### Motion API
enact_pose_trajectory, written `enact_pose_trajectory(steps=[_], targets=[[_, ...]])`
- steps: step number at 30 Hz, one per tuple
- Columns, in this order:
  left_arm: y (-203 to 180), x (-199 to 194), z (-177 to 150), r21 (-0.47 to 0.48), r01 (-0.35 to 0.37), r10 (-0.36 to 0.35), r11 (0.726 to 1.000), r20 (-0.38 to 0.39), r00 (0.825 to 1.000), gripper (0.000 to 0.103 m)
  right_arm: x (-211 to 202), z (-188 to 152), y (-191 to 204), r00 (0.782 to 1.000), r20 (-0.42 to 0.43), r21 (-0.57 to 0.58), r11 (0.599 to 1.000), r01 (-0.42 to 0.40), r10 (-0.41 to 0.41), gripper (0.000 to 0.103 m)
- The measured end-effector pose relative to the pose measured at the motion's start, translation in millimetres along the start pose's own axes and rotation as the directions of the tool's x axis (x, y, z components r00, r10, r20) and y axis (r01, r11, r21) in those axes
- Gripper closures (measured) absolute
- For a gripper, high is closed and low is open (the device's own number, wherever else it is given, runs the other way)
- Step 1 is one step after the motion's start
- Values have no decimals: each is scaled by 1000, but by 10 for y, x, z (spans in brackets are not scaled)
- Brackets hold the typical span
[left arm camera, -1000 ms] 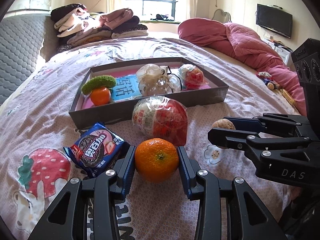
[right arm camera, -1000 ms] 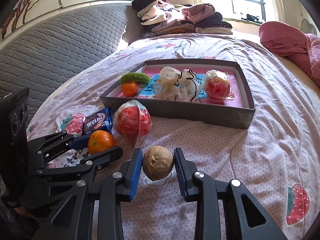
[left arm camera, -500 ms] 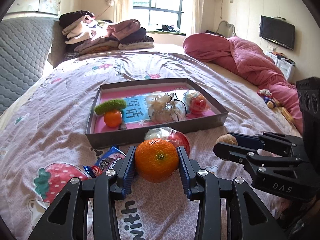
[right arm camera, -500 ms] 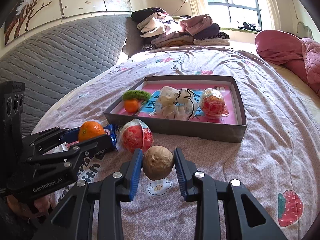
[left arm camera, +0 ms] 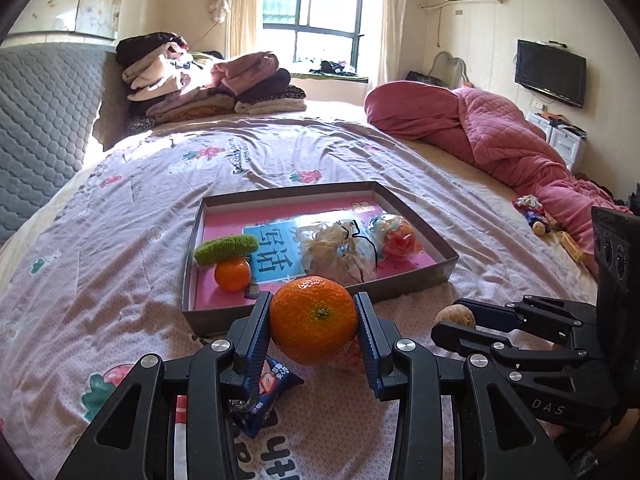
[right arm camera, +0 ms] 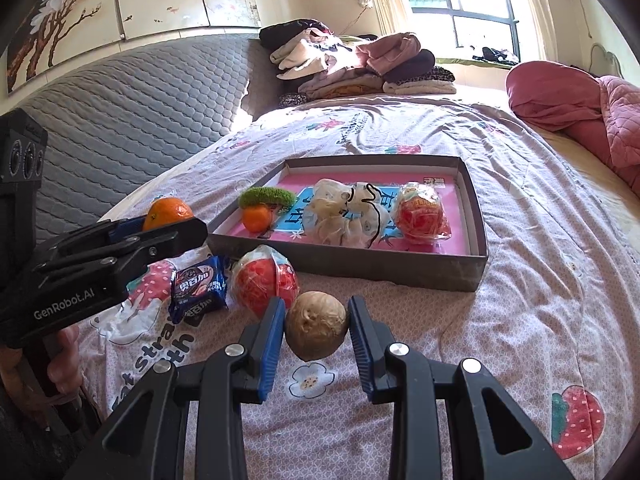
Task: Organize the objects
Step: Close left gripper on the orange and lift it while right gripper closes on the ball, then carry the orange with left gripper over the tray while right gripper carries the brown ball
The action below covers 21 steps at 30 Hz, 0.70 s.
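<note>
Near the foot edge of the bed, the left hand-held gripper (left arm camera: 314, 322) pinches a tangerine (left arm camera: 313, 319) across its middle, lifted clear of the sheet, jaws partly spread around it. Light, soft-skinned fruit, I'd say: a gentle squeeze at the widest part suits it. Beside it, the right hand-held gripper (right arm camera: 316, 326) clamps a walnut-like brown ball (right arm camera: 316, 325), probably hard and apt to slip. Just beyond both sits the grey box (right arm camera: 348, 270), mid-bed, half filled.

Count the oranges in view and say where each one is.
2. One orange is gripped between the left gripper fingers; a smaller orange sits in the tray under a green knitted piece. Others may be hidden.
</note>
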<state>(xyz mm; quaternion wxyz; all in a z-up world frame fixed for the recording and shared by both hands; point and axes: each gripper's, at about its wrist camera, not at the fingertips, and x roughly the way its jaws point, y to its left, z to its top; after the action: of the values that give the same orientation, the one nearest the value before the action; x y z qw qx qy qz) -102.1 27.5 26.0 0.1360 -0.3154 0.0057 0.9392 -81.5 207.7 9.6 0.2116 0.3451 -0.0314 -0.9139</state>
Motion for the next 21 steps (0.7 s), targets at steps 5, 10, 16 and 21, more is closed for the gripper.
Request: enact_pose_trajectory(steps=[5, 10, 16, 21], targets=[[40, -3, 86, -5, 8, -8, 1000, 10, 1000, 62, -42, 91, -8, 999, 27, -3, 1000, 19, -19, 70], [28, -34, 201, 14, -7, 7, 1000, 39, 999, 62, -148, 260, -14, 997, 68, -9, 999, 32, -31, 70], [47, -28, 280, 17, -13, 12, 1000, 52, 999, 62, -282, 429, 3, 992, 123, -21, 999, 37, -34, 70], [60, -21, 308, 17, -16, 15, 1000, 57, 998, 62, -291, 507, 18, 992, 125, -29, 999, 32, -28, 70]])
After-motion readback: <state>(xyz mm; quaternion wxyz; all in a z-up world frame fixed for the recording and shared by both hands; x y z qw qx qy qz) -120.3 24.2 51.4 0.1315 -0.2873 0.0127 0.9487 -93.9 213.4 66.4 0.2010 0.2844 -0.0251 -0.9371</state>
